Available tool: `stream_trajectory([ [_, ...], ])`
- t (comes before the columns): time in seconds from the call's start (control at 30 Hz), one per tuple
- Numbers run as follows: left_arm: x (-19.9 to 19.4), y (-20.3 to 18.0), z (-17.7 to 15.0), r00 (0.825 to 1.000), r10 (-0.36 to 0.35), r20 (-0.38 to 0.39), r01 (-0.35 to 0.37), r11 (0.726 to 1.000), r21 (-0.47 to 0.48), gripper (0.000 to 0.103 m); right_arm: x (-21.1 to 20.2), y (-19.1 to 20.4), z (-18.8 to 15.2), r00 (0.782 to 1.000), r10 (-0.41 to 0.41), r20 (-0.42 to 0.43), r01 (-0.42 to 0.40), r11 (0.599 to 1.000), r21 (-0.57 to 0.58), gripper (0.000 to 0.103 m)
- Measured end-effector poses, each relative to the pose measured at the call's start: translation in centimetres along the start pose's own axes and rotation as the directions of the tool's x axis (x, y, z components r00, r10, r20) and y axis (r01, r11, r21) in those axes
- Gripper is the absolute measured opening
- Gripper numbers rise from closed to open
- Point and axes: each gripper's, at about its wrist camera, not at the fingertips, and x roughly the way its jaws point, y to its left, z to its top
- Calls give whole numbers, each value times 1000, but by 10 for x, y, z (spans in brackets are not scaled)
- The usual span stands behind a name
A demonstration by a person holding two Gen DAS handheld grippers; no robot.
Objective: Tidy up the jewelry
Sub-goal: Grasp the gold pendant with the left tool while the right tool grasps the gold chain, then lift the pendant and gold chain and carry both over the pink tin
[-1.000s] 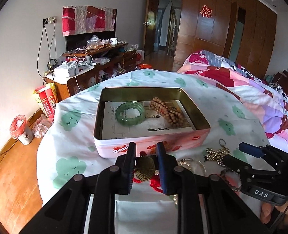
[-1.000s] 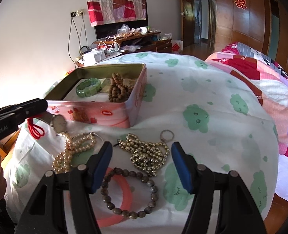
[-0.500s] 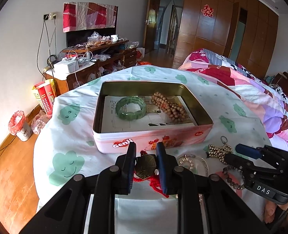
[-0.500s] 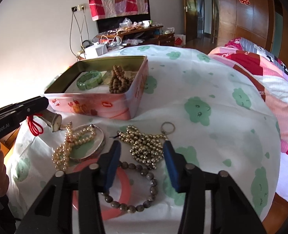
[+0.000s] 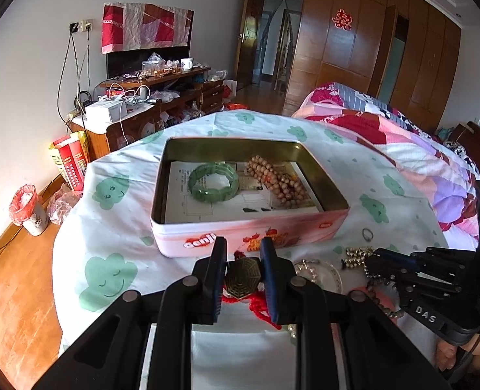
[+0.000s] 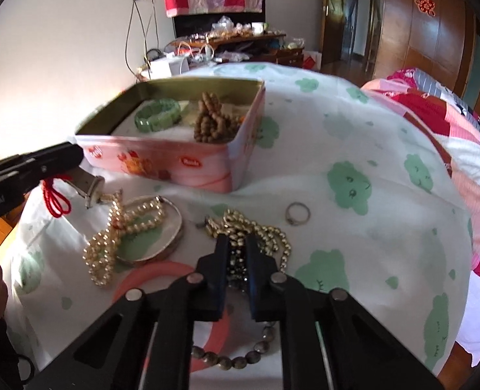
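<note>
An open pink tin (image 5: pixel 249 227) on the cloud-print cloth holds a green bangle (image 5: pixel 213 187) and a coil of brown beads (image 5: pixel 277 182). My left gripper (image 5: pixel 243 243) hovers just in front of the tin, shut on a bronze octagonal pendant (image 5: pixel 242 276) that trails a red cord. In the right wrist view my right gripper (image 6: pixel 236 242) is low over the cloth. Its jaws are closing on a gold bead chain (image 6: pixel 253 229), and part of the chain is pinched between the pads.
Loose on the cloth near the grippers lie a pearl necklace (image 6: pixel 116 230), a pale shell bangle (image 6: pixel 171 237), a pink bangle (image 6: pixel 149 276), a dark bead bracelet (image 6: pixel 240 360) and a small ring (image 6: pixel 297 213). A patterned quilt (image 5: pixel 402 149) lies to the right.
My right gripper's jaws have drawn in from wide apart to nearly together, over the gold bead chain. The left gripper still grips the pendant and has hardly moved.
</note>
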Motion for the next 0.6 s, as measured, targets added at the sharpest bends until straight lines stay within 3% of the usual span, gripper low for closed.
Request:
stream_trajectory([
  [0.33,-21,-1,24,998,8,69,-9,1000,3,21,-43,-1,22,989,18,146,-21,1000,20,12],
  [0.6,-33,-9,44,993,10,120,-13,1000,25,21,-59,2,37,977,28,210,-32,999,12,12],
])
